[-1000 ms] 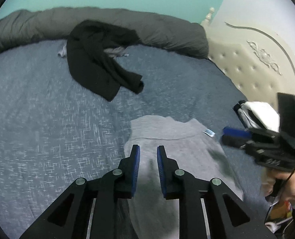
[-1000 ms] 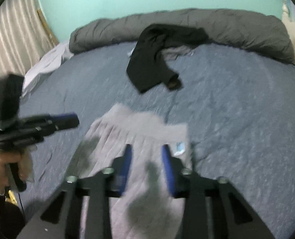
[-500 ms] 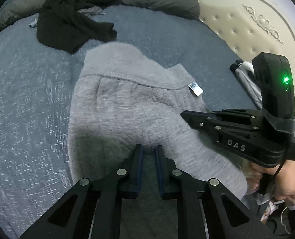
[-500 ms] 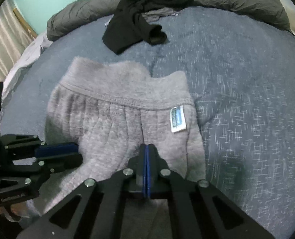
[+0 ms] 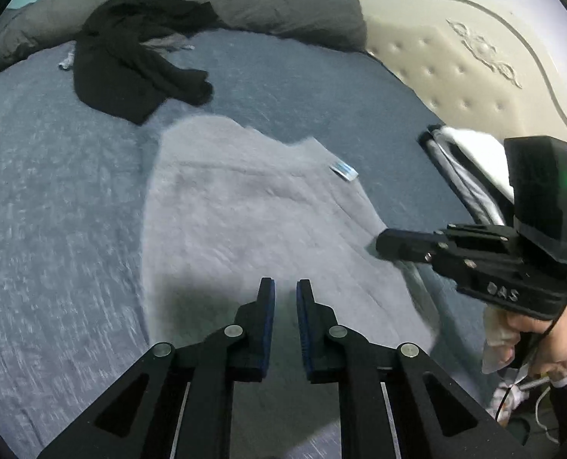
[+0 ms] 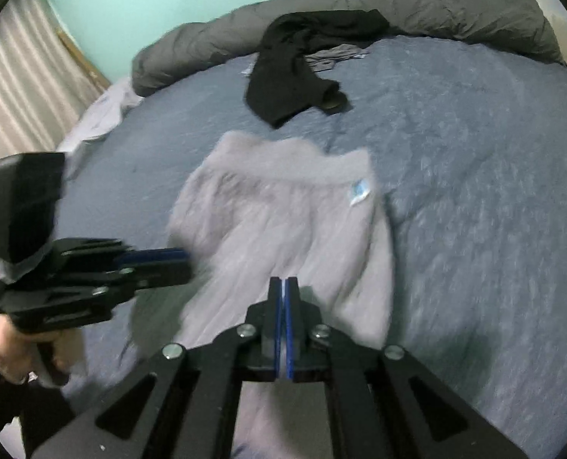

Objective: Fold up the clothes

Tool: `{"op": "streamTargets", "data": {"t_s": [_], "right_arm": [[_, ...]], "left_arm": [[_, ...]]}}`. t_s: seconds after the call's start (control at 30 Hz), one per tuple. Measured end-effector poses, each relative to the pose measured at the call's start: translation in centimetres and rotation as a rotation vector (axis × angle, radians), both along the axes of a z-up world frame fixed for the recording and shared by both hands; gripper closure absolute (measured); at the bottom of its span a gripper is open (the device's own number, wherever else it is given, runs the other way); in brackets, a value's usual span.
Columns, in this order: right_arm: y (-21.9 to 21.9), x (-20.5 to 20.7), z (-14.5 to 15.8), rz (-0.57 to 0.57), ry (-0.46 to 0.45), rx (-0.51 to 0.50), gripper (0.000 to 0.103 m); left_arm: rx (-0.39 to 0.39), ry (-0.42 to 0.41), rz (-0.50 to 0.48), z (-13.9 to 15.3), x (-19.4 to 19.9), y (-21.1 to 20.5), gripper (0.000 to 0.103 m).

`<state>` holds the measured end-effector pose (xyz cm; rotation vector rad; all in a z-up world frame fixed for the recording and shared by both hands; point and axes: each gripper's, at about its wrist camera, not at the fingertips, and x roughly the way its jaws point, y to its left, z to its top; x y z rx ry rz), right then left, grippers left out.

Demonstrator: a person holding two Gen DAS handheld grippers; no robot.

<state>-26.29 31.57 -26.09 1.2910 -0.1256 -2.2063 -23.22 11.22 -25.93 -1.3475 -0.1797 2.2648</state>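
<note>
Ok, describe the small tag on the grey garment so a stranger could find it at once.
Start at the blue bedspread and find the grey garment spread in its middle. At the garment's far right corner, by the waistband, sits the tag: a small white-and-blue rectangle, the only bright patch on the plain grey fabric.

We see both views in dim, cool indoor light with no glare. The fisheye lens bends the bed edges and darkens the corners to black. Motion blur smears the grey garment and the sheet in both views, most in the right wrist view. A soft shadow lies on the garment just ahead of the left gripper.
</note>
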Motion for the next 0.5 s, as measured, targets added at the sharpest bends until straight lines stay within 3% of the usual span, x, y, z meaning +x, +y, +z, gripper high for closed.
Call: {"op": "streamTargets", "data": {"t_s": [0.17, 0.37, 0.5], "right_arm": [[-0.9, 2.2, -2.7, 0.017, -0.030, 0.070, 0.103], [-1.5, 1.5, -6.5, -0.004, -0.049, 0.138, 0.103], [-0.7, 1.3, -4.8, -0.032, -0.043, 0.116, 0.103]], "left_arm": [[-0.036, -0.035, -0.006, -2.2, 0.4, 0.9, 0.090], [-0.086, -0.079, -0.007, -5.2, 0.5, 1.8, 0.090], [-0.086, -0.083, 0.013, -5.2, 0.4, 1.0, 0.090]]}}
